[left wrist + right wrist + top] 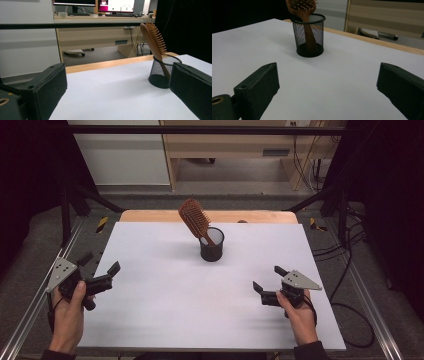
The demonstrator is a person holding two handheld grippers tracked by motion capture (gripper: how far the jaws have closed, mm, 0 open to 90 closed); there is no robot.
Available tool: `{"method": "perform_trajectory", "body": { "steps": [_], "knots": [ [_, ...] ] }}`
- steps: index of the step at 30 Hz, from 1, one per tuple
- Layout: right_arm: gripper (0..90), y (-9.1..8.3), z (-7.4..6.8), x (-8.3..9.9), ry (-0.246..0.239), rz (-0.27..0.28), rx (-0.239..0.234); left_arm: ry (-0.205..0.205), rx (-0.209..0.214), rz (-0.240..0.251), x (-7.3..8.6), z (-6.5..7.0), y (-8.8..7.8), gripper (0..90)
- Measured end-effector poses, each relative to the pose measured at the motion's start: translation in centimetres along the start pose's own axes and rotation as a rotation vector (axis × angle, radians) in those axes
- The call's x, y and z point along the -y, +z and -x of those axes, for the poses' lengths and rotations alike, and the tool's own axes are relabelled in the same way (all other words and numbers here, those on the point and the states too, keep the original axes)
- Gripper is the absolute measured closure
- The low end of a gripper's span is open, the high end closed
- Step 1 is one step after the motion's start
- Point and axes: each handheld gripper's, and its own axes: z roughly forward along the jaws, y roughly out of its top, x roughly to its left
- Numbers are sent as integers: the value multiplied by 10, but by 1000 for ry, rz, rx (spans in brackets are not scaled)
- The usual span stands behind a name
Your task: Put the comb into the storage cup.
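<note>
A person holds 2 tools low over the white worktop (165, 310), 1 in each hand. The left tool (101, 265) sits at the near left side of the worktop, and its 2 black jaws are wide apart with nothing between them. The right tool (267, 279) sits at the near right side, and its jaws are wide apart too, holding nothing. The left hand (67, 312) and the right hand (299, 312) wrap around the handles.

Farther out, ahead of both tools and between them, a small black mesh cup (212, 245) stands upright on the worktop, well apart from each tool. A brown wooden hairbrush (195, 219) stands in the cup with its handle down. Its bristle head sticks up above the rim and leans toward the left tool's side.

Beyond the worktop is a wooden desk (100, 35).
</note>
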Motion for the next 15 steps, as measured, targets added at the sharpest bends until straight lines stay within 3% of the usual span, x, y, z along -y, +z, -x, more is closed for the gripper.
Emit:
{"method": "perform_trajectory", "body": {
  "steps": [8,15],
  "knots": [
    [39,-5,3,3,-10,16,14,-38,-29,6,27,-10,-8,21],
    [42,-15,7,8,-10,17,16,-66,-14,19,48,-11,-13,32]
  ]
}}
